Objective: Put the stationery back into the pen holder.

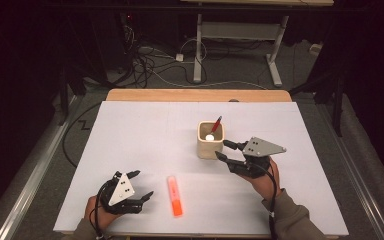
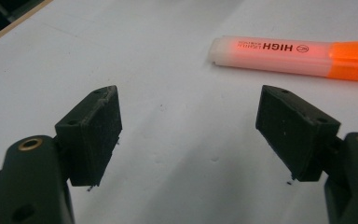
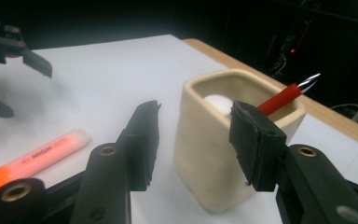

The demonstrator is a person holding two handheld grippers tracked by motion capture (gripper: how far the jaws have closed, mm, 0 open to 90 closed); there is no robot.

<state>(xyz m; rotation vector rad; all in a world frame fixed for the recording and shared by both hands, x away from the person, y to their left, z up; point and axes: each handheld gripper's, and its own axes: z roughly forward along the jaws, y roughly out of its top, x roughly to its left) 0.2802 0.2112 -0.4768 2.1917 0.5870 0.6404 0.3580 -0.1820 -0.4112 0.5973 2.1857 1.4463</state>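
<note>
My right claw (image 1: 223,150) stands spread, nothing between its pads, just beside the cream cup (image 1: 210,140), on its right-hand side. In the right gripper view one pad (image 3: 145,140) hangs clear of the cup's (image 3: 223,154) wall and the other (image 3: 254,144) sits in front of its rim; I cannot tell whether that one touches. A red pen (image 1: 216,123) leans out of the cup's far corner and something white (image 1: 209,137) lies inside it. The cup stands right of the counter's middle, a little toward the far edge.

My left claw (image 1: 143,185) is spread too, low over the white counter (image 1: 145,130) near the near edge, left of centre. The orange highlighter (image 1: 175,195) lies flat just to its right, well apart from the cup. In the left gripper view it (image 2: 293,58) lies beyond the right-hand pad (image 2: 293,130), crosswise, not between the jaws.

I judge the highlighter light, stiff and smooth, so it may roll or skid under a loose pinch. I would take it across the middle of the barrel, pads square to its length. The cup looks like glazed ceramic: heavier, hard, and likely to tip if I knock its rim.
</note>
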